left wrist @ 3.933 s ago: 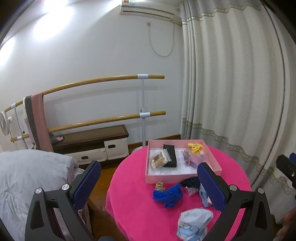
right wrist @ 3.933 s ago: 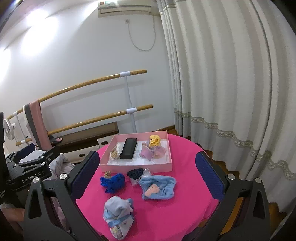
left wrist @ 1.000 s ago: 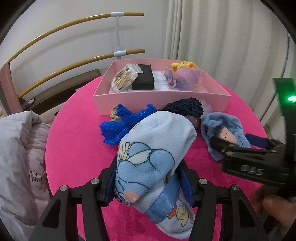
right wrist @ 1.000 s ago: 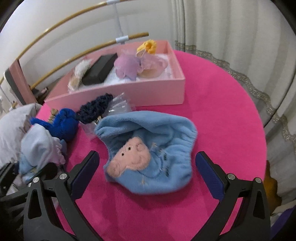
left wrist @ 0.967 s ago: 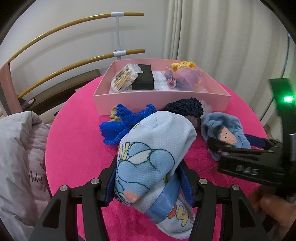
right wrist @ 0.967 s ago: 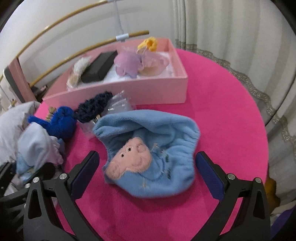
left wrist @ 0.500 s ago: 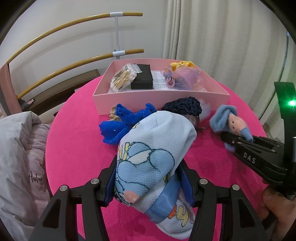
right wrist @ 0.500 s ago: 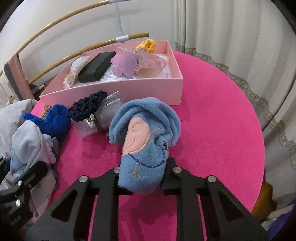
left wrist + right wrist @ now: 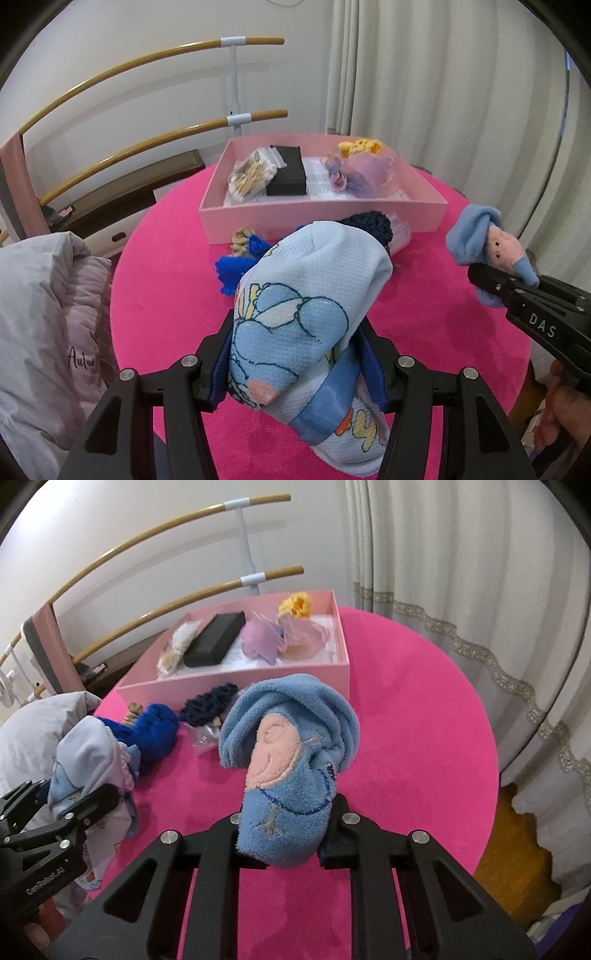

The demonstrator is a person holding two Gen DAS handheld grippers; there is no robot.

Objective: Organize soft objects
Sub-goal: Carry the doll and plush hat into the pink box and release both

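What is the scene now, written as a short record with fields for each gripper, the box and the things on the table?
left gripper: shut on the printed light blue cloth
right gripper: shut on the blue fleece hat, lifted off the table
pink box: open, at the far side of the table; holds a black case, a packet of cotton swabs, lilac and yellow soft pieces
on the pink tablecloth: royal blue knit item, navy knit item, both in front of the box

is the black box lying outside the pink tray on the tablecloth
No, the black box lies inside the pink tray, between a bag of cotton swabs and a purple fabric piece.
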